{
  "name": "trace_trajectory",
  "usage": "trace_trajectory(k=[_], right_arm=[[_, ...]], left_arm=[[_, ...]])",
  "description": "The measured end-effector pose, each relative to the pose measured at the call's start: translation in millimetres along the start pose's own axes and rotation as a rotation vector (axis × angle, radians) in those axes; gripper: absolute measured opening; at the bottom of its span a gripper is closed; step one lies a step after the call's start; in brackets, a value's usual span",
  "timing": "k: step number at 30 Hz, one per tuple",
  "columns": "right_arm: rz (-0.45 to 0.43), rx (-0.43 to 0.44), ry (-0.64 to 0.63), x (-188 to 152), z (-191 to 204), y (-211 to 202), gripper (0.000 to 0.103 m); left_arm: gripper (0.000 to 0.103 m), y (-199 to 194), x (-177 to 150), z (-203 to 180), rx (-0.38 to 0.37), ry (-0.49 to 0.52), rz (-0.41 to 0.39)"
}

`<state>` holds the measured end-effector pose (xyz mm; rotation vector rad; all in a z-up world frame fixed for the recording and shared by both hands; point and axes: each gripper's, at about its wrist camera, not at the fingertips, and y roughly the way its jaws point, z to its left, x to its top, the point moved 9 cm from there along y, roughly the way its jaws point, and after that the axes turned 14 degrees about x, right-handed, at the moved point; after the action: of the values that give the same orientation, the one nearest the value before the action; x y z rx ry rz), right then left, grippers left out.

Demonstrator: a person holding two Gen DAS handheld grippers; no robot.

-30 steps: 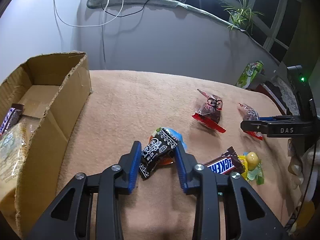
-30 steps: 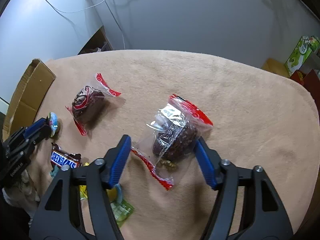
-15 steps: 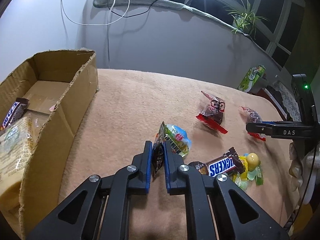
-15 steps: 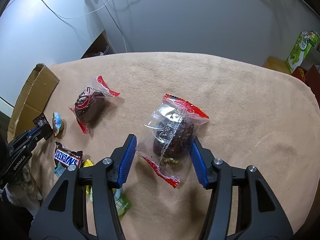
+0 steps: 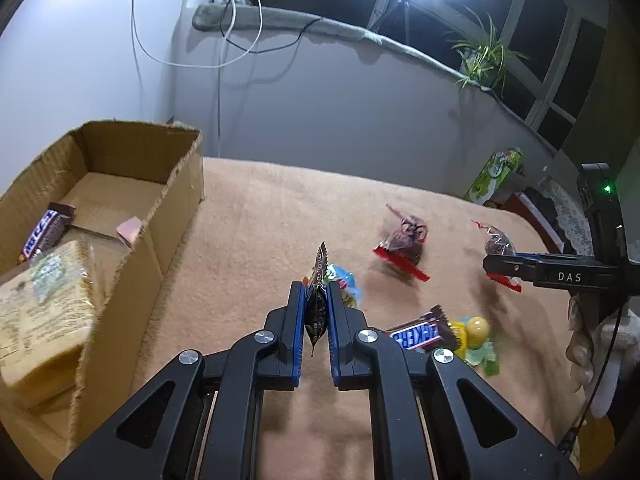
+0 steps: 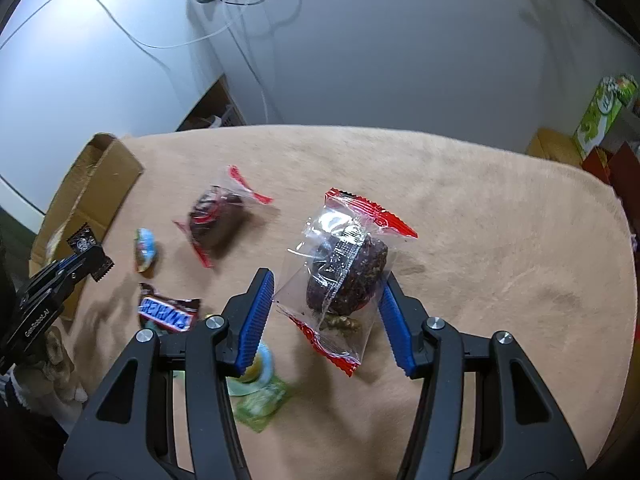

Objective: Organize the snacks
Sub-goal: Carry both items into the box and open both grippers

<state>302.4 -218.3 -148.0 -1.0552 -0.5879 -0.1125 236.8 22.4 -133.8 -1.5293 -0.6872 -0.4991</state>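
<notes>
Left gripper pinches a small black snack packet edge-on between its blue pads. Right gripper holds a clear, red-edged bag with a dark cake, lifted above the tan blanket. At ten o'clock in the left view, a cardboard box holds a Snickers bar.

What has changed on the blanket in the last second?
The left gripper closed on the black snack packet and lifted it. The right gripper closed on the clear-wrapped brown cake, raising it. The Snickers bar and cardboard box stayed put.
</notes>
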Motion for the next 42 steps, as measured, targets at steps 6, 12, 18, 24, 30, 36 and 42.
trace_trajectory(k=[6,12,18,24,30,36,42], right_arm=[[-0.022,0.02,-0.055,6,30,-14,0.056],[-0.035,0.045,-0.103,14,63,-20,0.056],[-0.058,0.072,-0.166,30,108,-27,0.056],[-0.075,0.096,-0.214,46,144,-27,0.056],[-0.082,0.125,-0.261,62,186,-18,0.056],[-0.063,0.159,-0.302,75,228,4,0.056],[-0.035,0.183,-0.346,84,266,35,0.056]], left_arm=[[0.009,-21,5,5,-0.014,-0.014,-0.026],[0.009,-45,8,13,-0.017,-0.026,-0.062],[0.009,-67,13,36,-0.003,-0.054,-0.096],[0.009,-84,16,64,0.029,-0.08,-0.122],[0.009,-96,17,101,0.076,-0.12,-0.144],[0.009,-100,12,141,0.128,-0.161,-0.145],[0.009,-95,4,179,0.179,-0.191,-0.124]])
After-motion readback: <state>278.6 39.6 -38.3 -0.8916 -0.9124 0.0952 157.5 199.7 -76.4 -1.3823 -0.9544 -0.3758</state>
